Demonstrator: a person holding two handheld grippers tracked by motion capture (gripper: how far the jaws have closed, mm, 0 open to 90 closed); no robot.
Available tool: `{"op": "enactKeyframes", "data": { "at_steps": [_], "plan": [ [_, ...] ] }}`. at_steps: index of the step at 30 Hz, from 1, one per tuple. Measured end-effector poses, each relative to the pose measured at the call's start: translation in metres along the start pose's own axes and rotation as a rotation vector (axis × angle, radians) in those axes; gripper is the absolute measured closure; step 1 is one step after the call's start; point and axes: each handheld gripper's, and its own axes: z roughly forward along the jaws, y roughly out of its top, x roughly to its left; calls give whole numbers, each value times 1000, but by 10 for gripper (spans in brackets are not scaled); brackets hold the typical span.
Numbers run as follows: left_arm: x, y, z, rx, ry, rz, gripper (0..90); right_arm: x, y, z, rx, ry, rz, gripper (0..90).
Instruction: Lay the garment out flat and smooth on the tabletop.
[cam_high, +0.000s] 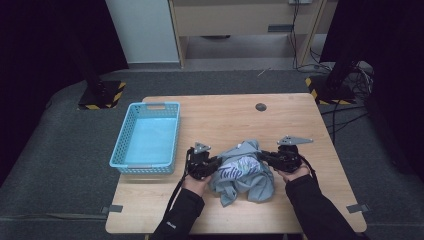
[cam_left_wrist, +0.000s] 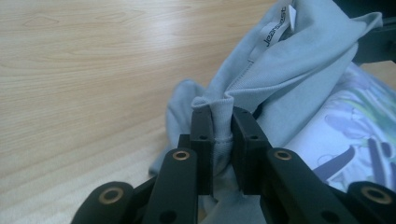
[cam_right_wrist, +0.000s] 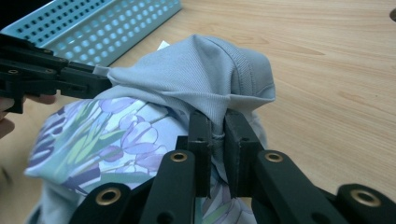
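Both grippers are clamped on the same garment: a light grey-blue T-shirt (cam_high: 243, 172) with a floral print and the word "Tulip" on its front. It sits crumpled on the wooden table (cam_high: 225, 117), near the person's edge, a bit right of centre.

Left gripper (cam_high: 216, 165): jaws pinched tight on a fold of the shirt's ribbed edge. In the left gripper view the fabric bunches up between the two black pads (cam_left_wrist: 202, 140) and sticks out above them (neck label (cam_left_wrist: 271, 31) visible further up the cloth, text too small to read with confidence).

Right gripper (cam_high: 262, 155): same story, jaws squeezed on a grey fold at the other side of the shirt. In the right gripper view the cloth is drawn into a ridge between the two grippers, the print hanging below it, and the left gripper shows at far left holding its corner.

Shirt's upper edge is lifted off the table between the grippers; lower part lies on the wood.

Blue plastic basket (cam_high: 147, 137) sits to the left of the shirt, just beside the left gripper, not touching the fabric.
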Motion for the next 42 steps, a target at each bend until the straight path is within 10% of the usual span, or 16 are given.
{"op": "enactKeyframes", "data": {
  "at_steps": [12,17,20,22,24,26,30,42],
  "plan": [
    [-19,3,-30,-45,-57,10,808,24,-1,-30,6,-5,-10,853],
    [-30,38,-51,-116,-39,59,808,34,23,-46,-84,5,-18,853],
    [-36,88,-53,-212,116,151,810,33,64,-43,-183,-79,-22,852],
    [-35,122,-44,-340,369,228,762,26,99,-31,-298,-246,-10,719],
    [-31,141,-34,-399,565,192,519,15,124,-14,-375,-449,-13,466],
    [-26,145,-30,-406,497,136,478,8,133,-7,-376,-503,20,382],
    [-24,131,-22,-363,466,183,446,9,123,-5,-345,-457,-40,331],
    [-15,99,-29,-318,357,128,320,7,105,-18,-268,-375,-36,226]
  ]
}}
